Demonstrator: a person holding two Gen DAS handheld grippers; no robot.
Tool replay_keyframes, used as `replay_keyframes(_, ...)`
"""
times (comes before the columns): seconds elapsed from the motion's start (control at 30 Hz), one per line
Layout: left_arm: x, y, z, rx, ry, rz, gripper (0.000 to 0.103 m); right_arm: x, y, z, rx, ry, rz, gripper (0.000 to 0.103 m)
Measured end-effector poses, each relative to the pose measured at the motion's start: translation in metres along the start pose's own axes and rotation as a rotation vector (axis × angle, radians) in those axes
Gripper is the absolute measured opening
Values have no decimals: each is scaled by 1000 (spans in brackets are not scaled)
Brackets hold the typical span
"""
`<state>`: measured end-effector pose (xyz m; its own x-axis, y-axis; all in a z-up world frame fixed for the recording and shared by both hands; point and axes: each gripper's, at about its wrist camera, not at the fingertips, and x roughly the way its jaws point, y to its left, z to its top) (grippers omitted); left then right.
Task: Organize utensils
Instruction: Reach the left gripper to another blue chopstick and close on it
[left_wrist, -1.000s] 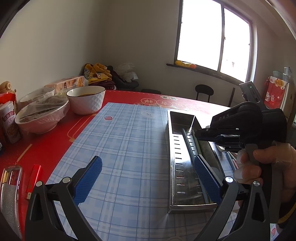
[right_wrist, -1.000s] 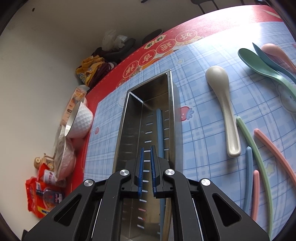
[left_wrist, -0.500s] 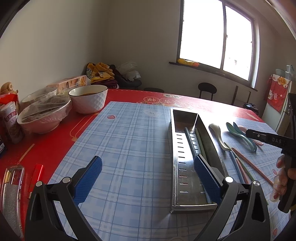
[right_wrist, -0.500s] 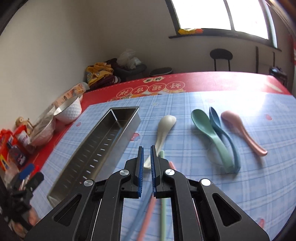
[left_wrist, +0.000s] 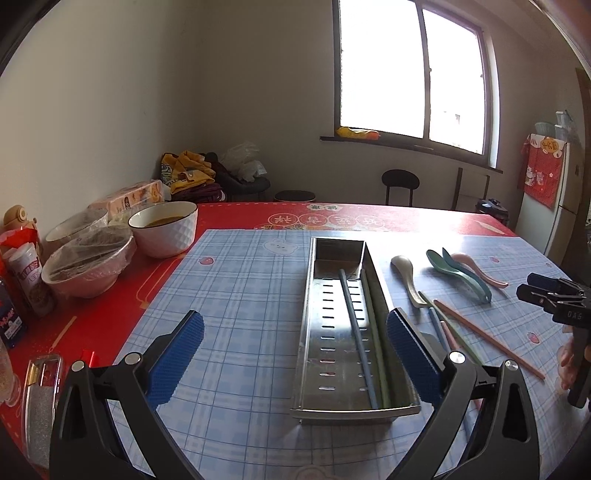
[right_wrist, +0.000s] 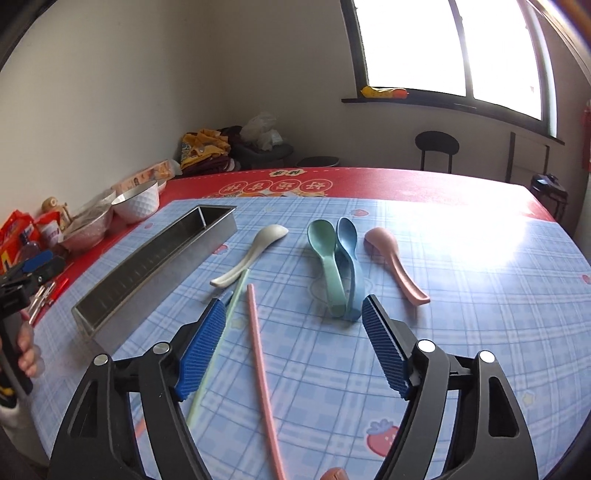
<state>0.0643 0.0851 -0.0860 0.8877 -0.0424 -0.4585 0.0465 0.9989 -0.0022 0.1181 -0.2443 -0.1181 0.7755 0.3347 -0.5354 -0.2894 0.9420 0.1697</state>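
Note:
A long steel utensil tray (left_wrist: 317, 332) (right_wrist: 147, 262) lies on the blue plaid mat, holding a blue chopstick (left_wrist: 356, 339) and a green chopstick (left_wrist: 376, 354). My left gripper (left_wrist: 295, 354) is open and empty, above the tray's near end. My right gripper (right_wrist: 295, 350) is open and empty, over a pink chopstick (right_wrist: 260, 365) and a green chopstick (right_wrist: 221, 332) lying on the mat. Beyond lie a white spoon (right_wrist: 251, 254), a green spoon (right_wrist: 327, 258), a blue spoon (right_wrist: 349, 254) and a pink spoon (right_wrist: 395, 264).
On the red tablecloth at the left stand a white bowl (left_wrist: 162, 229), covered bowls (left_wrist: 88, 258), snack packets (left_wrist: 26, 266) and a clear case (left_wrist: 40, 391). Chairs (left_wrist: 400, 184) stand beyond the table's far edge.
My right gripper left the tray, swung right over the loose chopsticks and opened. The blue chopstick now lies in the tray. The left gripper barely moved.

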Motion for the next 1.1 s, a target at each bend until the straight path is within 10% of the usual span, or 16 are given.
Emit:
replay_keyframes(0.33, -3, -87, 3, 120, 88, -146, 76, -3, -25, -4, 120, -30, 55, 87)
replay_keyframes(0.67, 45, -142, -25, 242, 305, -214, 25, -8, -44, -10, 235, -45, 35, 87)
replay_keyframes(1.1, 83, -148, -42, 242, 445, -192, 20, -9, -42, -15, 228, -40, 58, 87)
